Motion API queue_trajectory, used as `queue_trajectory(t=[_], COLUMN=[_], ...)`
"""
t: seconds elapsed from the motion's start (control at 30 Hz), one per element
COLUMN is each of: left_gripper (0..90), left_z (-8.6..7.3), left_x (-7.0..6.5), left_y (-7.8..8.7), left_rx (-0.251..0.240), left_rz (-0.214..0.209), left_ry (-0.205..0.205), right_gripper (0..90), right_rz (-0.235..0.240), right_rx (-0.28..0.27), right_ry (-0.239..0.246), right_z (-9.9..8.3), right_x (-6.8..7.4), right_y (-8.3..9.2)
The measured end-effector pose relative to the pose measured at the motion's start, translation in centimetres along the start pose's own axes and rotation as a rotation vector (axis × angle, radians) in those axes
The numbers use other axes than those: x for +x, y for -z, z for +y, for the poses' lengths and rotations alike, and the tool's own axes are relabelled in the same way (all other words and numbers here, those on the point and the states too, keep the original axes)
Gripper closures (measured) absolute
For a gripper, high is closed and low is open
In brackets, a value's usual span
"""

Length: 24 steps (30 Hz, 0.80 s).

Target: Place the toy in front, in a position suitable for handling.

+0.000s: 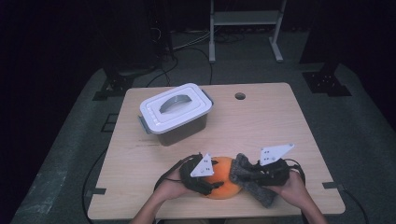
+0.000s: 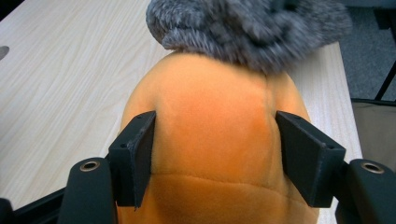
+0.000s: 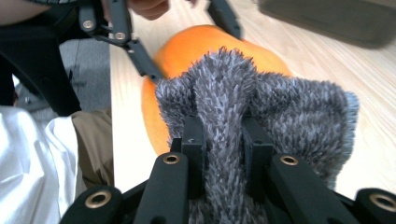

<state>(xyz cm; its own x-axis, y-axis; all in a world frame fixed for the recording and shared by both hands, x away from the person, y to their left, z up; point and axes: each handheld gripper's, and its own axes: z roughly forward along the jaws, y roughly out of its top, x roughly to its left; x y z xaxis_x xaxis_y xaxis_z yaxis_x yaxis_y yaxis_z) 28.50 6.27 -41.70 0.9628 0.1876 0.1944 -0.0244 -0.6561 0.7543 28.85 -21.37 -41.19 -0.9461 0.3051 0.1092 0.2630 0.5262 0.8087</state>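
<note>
Near desk front edge: left tongs clamping orange plush; right tongs pinching grey furry cover, lying rightward, touching plush end.

I see a plain orange plush toy, its colour a shade deeper along the stitched seams. The fuzzy cloth on it is mottled grey, its fibres tipped lighter. My left gripper and right gripper have black jaws with brass-coloured rivets, and each carries a pale grey plate in the high view. The box has a white lid, a grey handle and dark sides. The table is light wood with fine grain.
</note>
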Motion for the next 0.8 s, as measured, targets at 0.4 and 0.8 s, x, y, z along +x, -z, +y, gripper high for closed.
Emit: queue_trajectory(t=[0.4,0.8], left_gripper=[13.0,31.4], left_z=[1.1,-0.3], left_x=[-0.1,0.6], left_y=[-0.1,0.3], left_rx=[0.017,-0.009], left_rz=[-0.022,-0.048], left_ry=[0.036,0.086], right_gripper=[74.5,74.8], right_rz=[0.039,0.017], right_rx=[0.002,-0.005], right_ry=[0.044,-0.082], right_z=[1.2,-1.4], right_x=[1.6,-1.2], right_y=[-1.3,0.1])
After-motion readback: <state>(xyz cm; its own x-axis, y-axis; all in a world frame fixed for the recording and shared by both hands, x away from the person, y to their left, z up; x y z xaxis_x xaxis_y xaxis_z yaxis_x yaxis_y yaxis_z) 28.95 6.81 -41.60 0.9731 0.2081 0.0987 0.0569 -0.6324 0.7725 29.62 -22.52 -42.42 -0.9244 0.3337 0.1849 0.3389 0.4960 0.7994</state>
